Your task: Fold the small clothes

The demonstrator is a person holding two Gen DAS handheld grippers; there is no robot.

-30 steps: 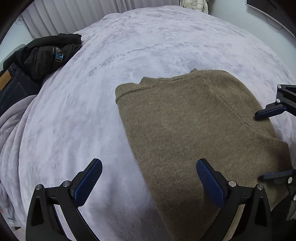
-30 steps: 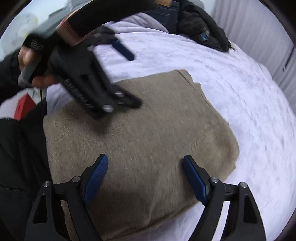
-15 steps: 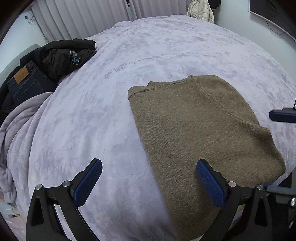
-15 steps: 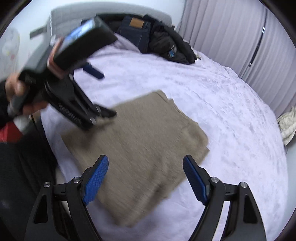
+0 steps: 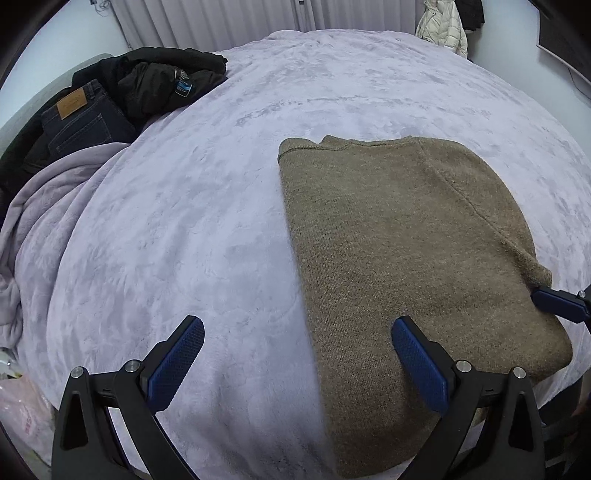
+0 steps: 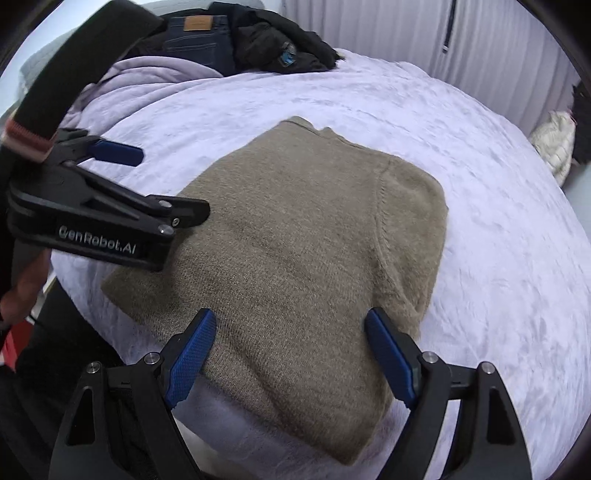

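Note:
An olive-brown knitted sweater [image 5: 399, 251] lies folded into a flat rectangle on the lavender bed cover [image 5: 184, 221], near the bed's front edge. My left gripper [image 5: 295, 328] hangs open above the sweater's left edge, one finger over the knit and one over the cover, holding nothing. In the right wrist view the same sweater [image 6: 314, 240] fills the middle, and my right gripper [image 6: 291, 315] is open and empty over its near end. The left gripper [image 6: 162, 181] shows there at the left, held by a hand, with its jaws apart.
A black jacket [image 5: 159, 77] and dark jeans [image 5: 81, 118] are piled at the far left of the bed, beside a bunched lavender blanket [image 5: 37, 221]. A white puffer coat [image 5: 443, 29] hangs beyond the bed. Curtains [image 6: 480, 44] close off the far side.
Both grippers have drawn back from the sweater and rolled, so more of the bed shows. The left gripper has slid off the sweater's middle towards its left edge. The sweater has not moved.

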